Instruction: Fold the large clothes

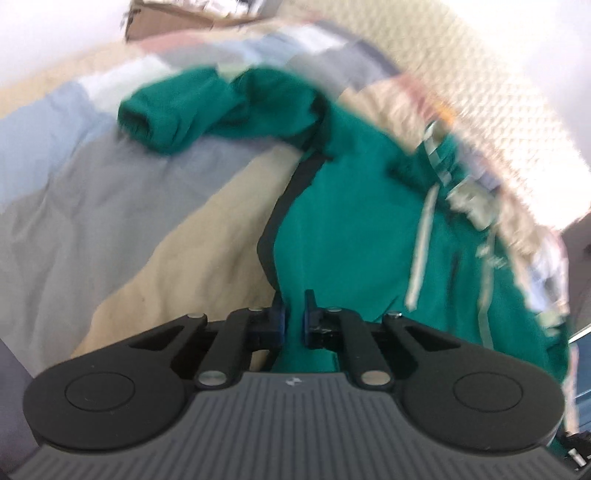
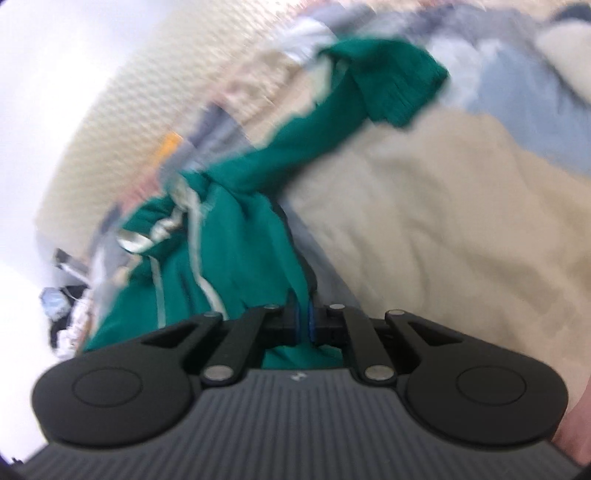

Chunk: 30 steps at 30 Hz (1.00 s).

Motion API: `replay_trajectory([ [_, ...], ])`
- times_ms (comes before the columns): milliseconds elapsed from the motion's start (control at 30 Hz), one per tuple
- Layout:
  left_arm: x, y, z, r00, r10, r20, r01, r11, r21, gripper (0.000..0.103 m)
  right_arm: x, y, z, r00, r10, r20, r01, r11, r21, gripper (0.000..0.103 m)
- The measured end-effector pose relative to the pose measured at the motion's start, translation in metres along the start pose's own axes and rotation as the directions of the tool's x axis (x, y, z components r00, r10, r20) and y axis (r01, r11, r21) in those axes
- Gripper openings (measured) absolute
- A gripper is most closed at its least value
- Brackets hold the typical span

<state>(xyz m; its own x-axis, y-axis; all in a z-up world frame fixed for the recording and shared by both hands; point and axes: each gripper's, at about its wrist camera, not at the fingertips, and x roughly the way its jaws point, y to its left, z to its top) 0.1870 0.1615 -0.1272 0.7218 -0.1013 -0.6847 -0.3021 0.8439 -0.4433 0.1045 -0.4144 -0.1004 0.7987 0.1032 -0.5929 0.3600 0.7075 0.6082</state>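
Note:
A large green hoodie [image 1: 354,206] with pale drawstrings and pale print lies on a bed. In the left wrist view its left sleeve stretches away to the upper left, the cuff [image 1: 144,118] resting on the bedding. My left gripper [image 1: 293,314] is shut on the hoodie's near hem. In the right wrist view the same green hoodie [image 2: 236,251] runs up from the gripper, with its other sleeve cuff [image 2: 399,92] at the upper right. My right gripper [image 2: 303,317] is shut on the hem, green cloth pinched between its blue pads. Both views are blurred.
The bed is covered by a quilt [image 1: 177,236] in grey, beige and pale blue patches. A cream padded headboard [image 1: 491,99] stands behind the hoodie. A cardboard box [image 1: 177,18] shows at the far top. Clutter [image 2: 62,306] sits at the left edge of the right wrist view.

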Motion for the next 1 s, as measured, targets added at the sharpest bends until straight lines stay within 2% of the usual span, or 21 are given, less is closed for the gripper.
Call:
replay_trajectory([
  [67,-0.014,0.000,0.003,0.999,-0.029,0.019,0.029,0.999,-0.017,0.009,-0.008,0.002,0.000,1.000,0.018,0.015,-0.018,1.000,0.003,0.007],
  [167,-0.023,0.005,0.000,1.000,-0.027,0.006,0.028,0.999,-0.045,0.008,-0.008,0.003,-0.002,0.999,-0.046,0.020,0.047,0.999,-0.020,0.007],
  [300,-0.014,0.018,-0.006,0.999,0.047,-0.023,-0.048,0.996,-0.070,0.008,0.019,-0.005,-0.006,0.981,-0.185,-0.065,0.183,0.982,-0.042,0.007],
  [400,0.001,0.021,-0.006,0.993,0.113,-0.047,-0.115,0.992,-0.050,0.009,0.039,-0.017,-0.011,0.960,-0.247,-0.133,0.246,0.969,-0.029,0.007],
  [567,0.026,0.017,-0.012,0.973,0.214,-0.089,-0.212,0.977,0.034,0.009,0.050,-0.027,-0.014,0.950,-0.260,-0.174,0.265,0.964,0.006,0.009],
  [733,0.023,0.012,-0.015,0.974,0.215,-0.074,-0.211,0.976,0.059,0.011,0.041,-0.018,-0.015,0.955,-0.259,-0.148,0.258,0.966,-0.028,0.012],
  [767,0.020,0.010,-0.015,0.975,0.210,-0.067,-0.206,0.977,0.061,0.015,0.039,-0.014,-0.015,0.956,-0.260,-0.138,0.256,0.966,-0.046,0.012],
  [800,0.017,0.008,-0.015,0.975,0.213,-0.061,-0.210,0.976,0.064,0.028,0.038,-0.013,-0.015,0.956,-0.262,-0.130,0.255,0.965,-0.063,0.012],
  [833,0.012,0.006,-0.015,0.978,0.202,-0.056,-0.199,0.979,0.054,0.052,0.036,-0.009,-0.015,0.956,-0.266,-0.122,0.258,0.963,-0.083,0.012],
  [867,0.008,0.006,-0.015,0.981,0.184,-0.055,-0.182,0.983,0.041,0.061,0.035,-0.007,-0.015,0.955,-0.271,-0.118,0.261,0.960,-0.098,0.016],
  [967,-0.006,-0.003,-0.011,0.985,0.171,-0.013,-0.170,0.984,0.053,0.064,0.029,-0.007,-0.012,0.957,-0.278,-0.088,0.269,0.958,-0.099,0.044],
  [1000,-0.011,-0.006,-0.011,0.987,0.161,0.003,-0.160,0.985,0.060,0.064,0.026,-0.006,-0.011,0.959,-0.275,-0.069,0.267,0.958,-0.100,0.047],
])
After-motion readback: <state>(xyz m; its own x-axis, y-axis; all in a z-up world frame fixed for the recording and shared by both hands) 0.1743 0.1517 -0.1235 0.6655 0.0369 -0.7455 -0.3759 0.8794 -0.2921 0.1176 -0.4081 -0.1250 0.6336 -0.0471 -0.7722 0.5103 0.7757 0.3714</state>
